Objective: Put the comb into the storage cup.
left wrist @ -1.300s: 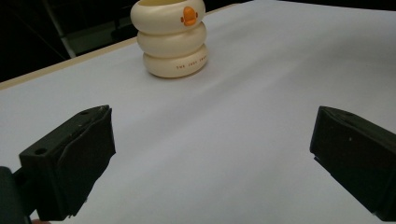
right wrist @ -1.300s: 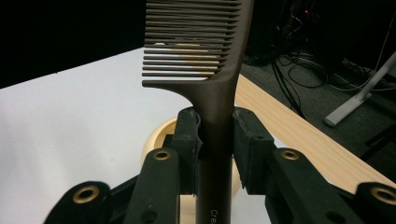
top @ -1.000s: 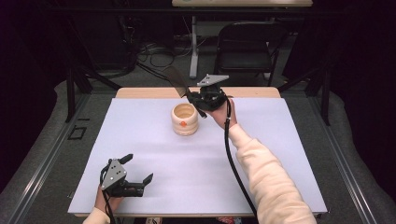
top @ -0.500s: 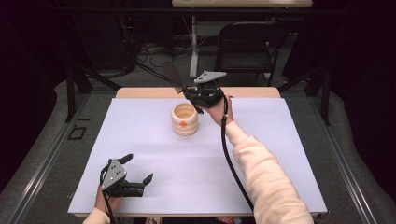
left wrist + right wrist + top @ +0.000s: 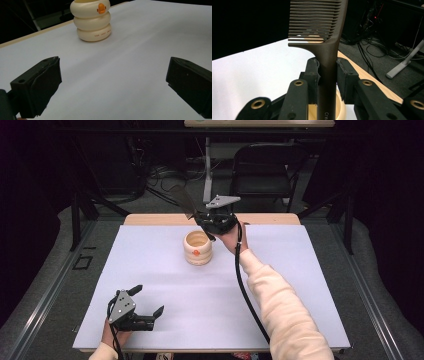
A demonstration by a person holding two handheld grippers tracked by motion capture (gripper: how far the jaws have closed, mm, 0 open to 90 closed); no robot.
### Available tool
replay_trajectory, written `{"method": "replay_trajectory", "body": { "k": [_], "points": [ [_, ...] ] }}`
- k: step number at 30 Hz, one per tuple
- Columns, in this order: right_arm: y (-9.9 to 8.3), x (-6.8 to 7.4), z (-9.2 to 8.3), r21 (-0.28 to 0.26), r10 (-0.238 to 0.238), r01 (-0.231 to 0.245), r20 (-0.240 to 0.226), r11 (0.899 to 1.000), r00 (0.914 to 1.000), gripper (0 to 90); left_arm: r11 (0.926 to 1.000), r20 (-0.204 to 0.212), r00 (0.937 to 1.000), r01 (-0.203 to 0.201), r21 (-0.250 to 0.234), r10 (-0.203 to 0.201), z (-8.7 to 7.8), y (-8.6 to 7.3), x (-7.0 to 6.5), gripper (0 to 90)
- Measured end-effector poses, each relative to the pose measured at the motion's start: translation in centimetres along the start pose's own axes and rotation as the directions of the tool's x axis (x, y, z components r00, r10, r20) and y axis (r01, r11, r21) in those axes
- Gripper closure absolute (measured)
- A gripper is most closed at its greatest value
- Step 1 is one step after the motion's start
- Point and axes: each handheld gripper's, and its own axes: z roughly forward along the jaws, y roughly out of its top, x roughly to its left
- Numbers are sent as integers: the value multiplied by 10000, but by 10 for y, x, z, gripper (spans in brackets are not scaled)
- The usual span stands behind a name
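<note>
High view: the camera stood above the near edge of the white table, facing forward and down, well away from both grippers. Left gripper view: the camera rode on the left gripper, low over the tabletop, and looked between its spread jaws toward the cream holder, well ahead. Right gripper view: the camera sat close behind the right gripper, whose jaws closed on a brown comb; the holder's rim lay just below. All three views shared the holder and the white surface around it
</note>
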Motion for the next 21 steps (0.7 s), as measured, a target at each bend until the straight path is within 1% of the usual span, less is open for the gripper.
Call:
{"method": "replay_trajectory", "body": {
  "k": [3, 7, 21],
  "points": [
    [1, 0, 1, -6, -6, 6, -24, 10000, 10000, 719, 10000, 17, 10000, 2, -11, -2, 0, 0, 0, 2],
    [2, 1, 3, -173, 19, -19, -1, 9998, 10000, 719, 10000, 21, 10000, 24, -28, -24, 0, 0, 0, 2],
    [5, 2, 9, -475, 88, -85, 62, 9988, 9999, 719, 10000, 13, 10000, -9, -33, 9, -1, 0, 0, 2]
  ]
}}
